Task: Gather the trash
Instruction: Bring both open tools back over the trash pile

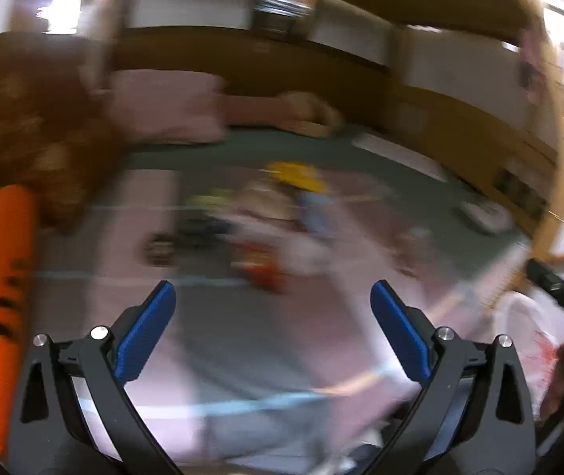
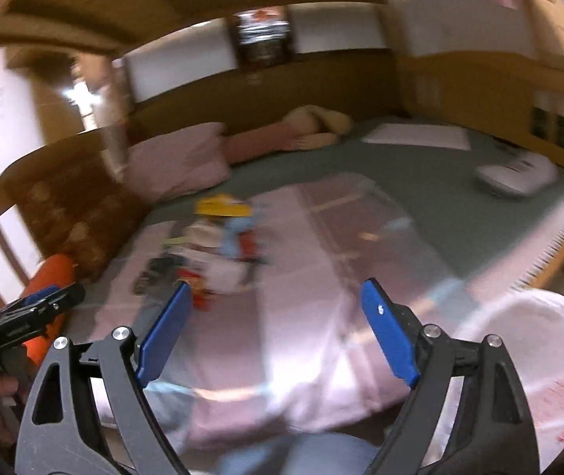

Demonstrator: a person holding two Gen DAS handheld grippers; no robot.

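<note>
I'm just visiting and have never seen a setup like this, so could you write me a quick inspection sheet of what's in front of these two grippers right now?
Surface: a bed with a pink checked blanket over a grey-green sheet.
Job's things: a blurred heap of litter lies on the blanket, with a yellow piece at its far end; a white plastic bag with red print sits at the right edge.
Clutter: pink pillow, orange cushion, white device.
Grippers: left gripper and right gripper both open, nothing between the jaws.
Cables: nothing seen.
Surroundings: wooden bed frame, white walls.
</note>
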